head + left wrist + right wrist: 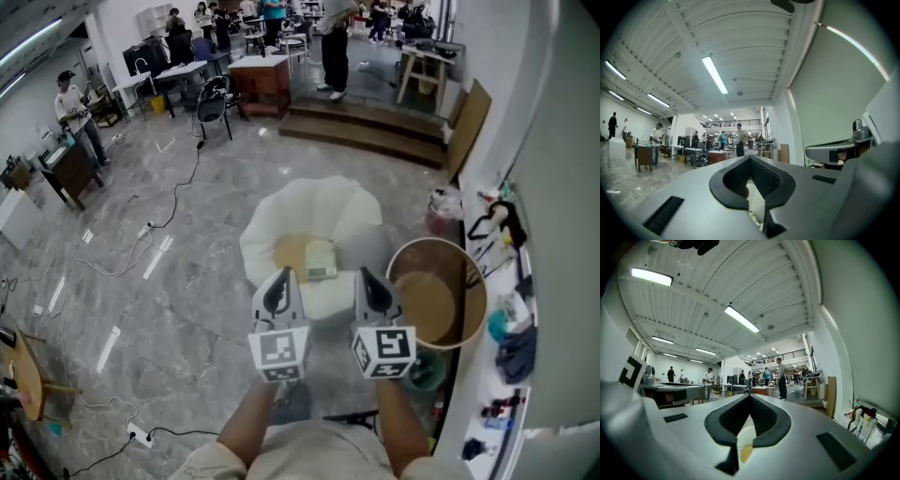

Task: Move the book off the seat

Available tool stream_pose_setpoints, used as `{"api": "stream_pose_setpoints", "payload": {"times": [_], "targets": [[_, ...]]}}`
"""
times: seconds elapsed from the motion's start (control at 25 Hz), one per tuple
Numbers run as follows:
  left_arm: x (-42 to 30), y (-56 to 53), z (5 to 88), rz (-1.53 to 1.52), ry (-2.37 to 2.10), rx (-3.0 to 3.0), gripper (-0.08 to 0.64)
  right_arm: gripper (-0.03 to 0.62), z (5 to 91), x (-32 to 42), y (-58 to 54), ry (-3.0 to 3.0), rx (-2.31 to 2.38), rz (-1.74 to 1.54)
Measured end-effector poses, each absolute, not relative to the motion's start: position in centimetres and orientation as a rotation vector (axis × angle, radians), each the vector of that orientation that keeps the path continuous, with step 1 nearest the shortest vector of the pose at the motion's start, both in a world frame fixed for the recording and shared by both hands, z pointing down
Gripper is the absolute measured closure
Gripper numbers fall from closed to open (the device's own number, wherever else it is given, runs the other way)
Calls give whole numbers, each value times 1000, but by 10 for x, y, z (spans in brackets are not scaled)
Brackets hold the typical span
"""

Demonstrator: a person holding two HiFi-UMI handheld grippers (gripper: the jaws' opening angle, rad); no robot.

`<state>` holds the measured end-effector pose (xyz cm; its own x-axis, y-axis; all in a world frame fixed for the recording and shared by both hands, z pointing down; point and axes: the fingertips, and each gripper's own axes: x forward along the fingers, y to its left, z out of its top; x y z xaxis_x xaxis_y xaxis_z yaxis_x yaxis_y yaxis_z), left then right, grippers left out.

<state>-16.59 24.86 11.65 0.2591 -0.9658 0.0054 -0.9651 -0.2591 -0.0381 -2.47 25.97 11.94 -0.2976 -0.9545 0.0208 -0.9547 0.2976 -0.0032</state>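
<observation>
In the head view a pale book (321, 260) lies on the tan seat cushion (292, 251) of a white shell-shaped armchair (314, 211). My left gripper (284, 275) and right gripper (366, 276) are held side by side just short of the chair's front edge, both pointing level at it, with the book ahead and between them. Both look shut with nothing in them. In the left gripper view the left gripper (750, 157) has its jaws together. In the right gripper view the right gripper (750, 395) is the same, with only a sliver of white chair and tan cushion showing beneath.
A round wooden side table (466, 300) stands right of the chair, with a green bin (427, 371) below it. A cluttered white shelf (502, 309) runs along the right wall. Cables (178, 202) cross the grey floor at left. Steps (366, 127), desks and several people are at the back.
</observation>
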Motion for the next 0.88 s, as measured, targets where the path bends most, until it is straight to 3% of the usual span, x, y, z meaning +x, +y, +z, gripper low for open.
{"api": "stream_pose_setpoints", "payload": {"times": [0.44,0.88], "targets": [[-220,127,116,-27,1859,-2542,558,588,108,-85,142,-2456,1870,-7],[-223,54,130,-68,1791,-2596,558,588,127,-89,73,-2399,1929,29]]}}
